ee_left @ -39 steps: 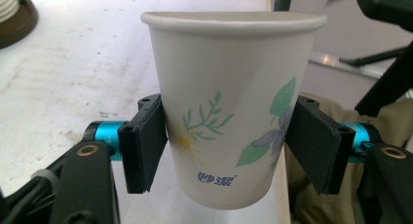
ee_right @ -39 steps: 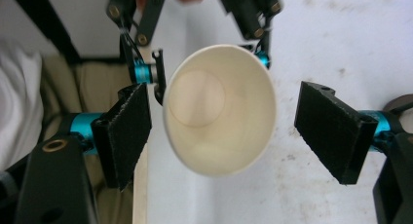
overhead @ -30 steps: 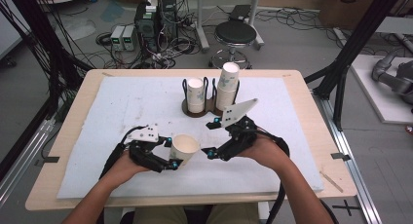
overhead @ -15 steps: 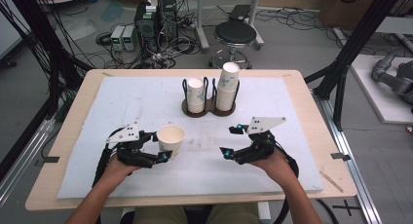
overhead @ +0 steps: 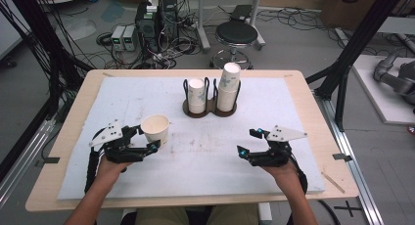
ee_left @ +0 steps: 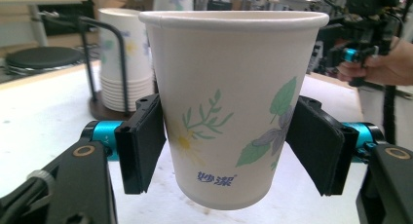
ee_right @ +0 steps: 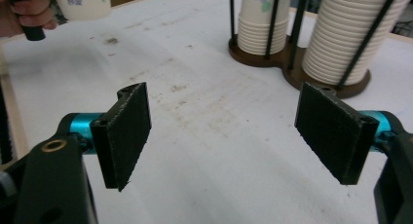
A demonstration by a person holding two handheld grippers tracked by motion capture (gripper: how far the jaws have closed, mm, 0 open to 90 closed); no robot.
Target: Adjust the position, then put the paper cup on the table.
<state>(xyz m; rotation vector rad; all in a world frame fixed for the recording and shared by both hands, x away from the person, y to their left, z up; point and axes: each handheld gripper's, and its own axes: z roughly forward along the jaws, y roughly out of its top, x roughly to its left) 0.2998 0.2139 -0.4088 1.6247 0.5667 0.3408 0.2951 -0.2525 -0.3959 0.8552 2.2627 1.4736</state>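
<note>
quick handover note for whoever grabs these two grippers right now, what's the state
Left tool: shut on one floral paper cup, upright, held just above the white mat at its left side.
Right tool: open, nothing between its pads, low over the mat at the right.
Cup holder: at the far middle of the mat, with a short cup stack in its left slot and a taller cup stack in its right.
Done: one cup is out of the stacks and gripped.
Left: probably to set that cup down on the mat; the right tool is free to help.

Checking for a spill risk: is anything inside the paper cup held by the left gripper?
The high view shows the paper cup with a plain pale interior, seemingly empty; its bottom is hidden by the rim.
</note>
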